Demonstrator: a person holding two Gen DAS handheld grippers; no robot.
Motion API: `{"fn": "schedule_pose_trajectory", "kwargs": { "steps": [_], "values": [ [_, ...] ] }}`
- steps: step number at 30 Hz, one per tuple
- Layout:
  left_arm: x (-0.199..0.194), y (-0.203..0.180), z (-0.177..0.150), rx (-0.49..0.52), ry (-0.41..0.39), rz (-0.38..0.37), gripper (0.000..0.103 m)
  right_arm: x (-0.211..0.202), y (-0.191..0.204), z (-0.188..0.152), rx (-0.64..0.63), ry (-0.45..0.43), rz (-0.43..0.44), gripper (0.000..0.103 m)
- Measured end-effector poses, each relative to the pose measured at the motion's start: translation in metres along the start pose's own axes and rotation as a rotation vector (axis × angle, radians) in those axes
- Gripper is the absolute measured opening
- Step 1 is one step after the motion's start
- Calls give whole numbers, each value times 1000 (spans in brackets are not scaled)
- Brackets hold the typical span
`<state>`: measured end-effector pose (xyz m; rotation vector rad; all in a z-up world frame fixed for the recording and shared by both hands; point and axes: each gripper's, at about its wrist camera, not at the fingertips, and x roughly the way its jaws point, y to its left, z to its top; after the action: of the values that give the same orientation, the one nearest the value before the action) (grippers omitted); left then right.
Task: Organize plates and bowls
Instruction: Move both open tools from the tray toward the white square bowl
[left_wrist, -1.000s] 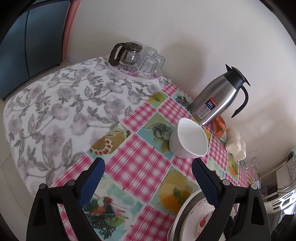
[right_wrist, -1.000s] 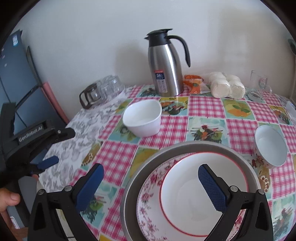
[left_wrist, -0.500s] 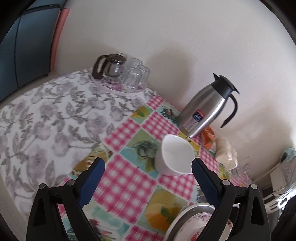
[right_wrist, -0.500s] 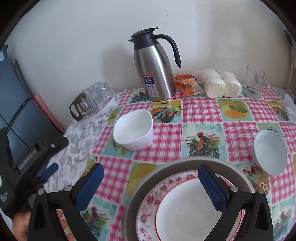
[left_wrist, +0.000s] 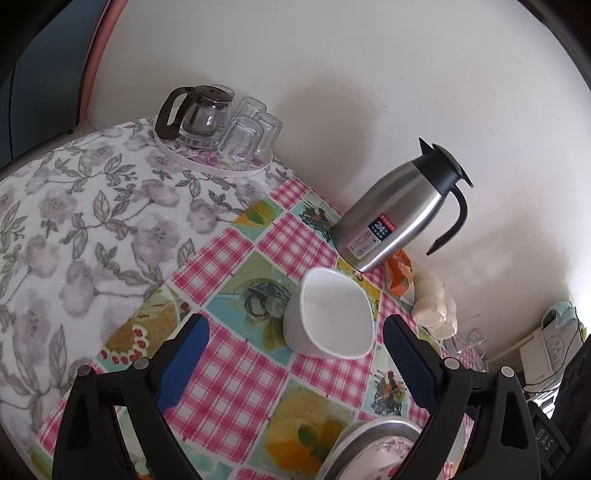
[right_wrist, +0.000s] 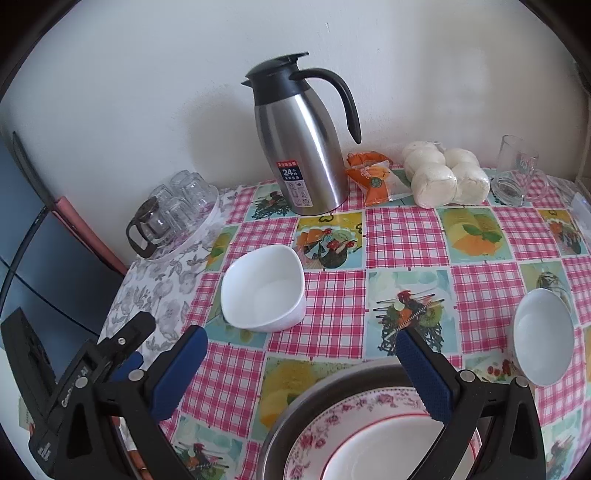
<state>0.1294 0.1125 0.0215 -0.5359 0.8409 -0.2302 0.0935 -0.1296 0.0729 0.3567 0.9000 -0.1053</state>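
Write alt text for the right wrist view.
The open right gripper hovers over stacked plates in a metal basin on a checked tablecloth; beyond sit two white bowls, a steel jug and buns.

The tabletop (right_wrist: 402, 236) holds a white bowl (right_wrist: 264, 291), a small bowl (right_wrist: 543, 336), a silver jug (right_wrist: 303, 147), buns (right_wrist: 443, 173) and a metal pan (right_wrist: 295, 417).

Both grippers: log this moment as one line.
left gripper: open, empty, aimed at square white bowl | right gripper: open, empty, above plates in metal basin | round bowl: untouched
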Motion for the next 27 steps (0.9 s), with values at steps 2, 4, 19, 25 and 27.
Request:
{"fn": "schedule_pose_trajectory", "kwargs": {
  "steps": [2,4,19,25,27],
  "values": [
    [3,2,3,-8,-4,0,95,7,0,3,0,14,-17,103],
    [7,5,5,-16,-11,6,95,16,-1,5,2,29,-30,103],
    [47,7,8,-47,6,-16,95,71,-5,21,34,126,-92,102],
    [65,9,6,-55,27,-9,95,90,-5,26,38,150,-105,92],
    [69,10,6,-55,32,-5,95,95,-3,27,27,158,-109,87]
  ]
}}
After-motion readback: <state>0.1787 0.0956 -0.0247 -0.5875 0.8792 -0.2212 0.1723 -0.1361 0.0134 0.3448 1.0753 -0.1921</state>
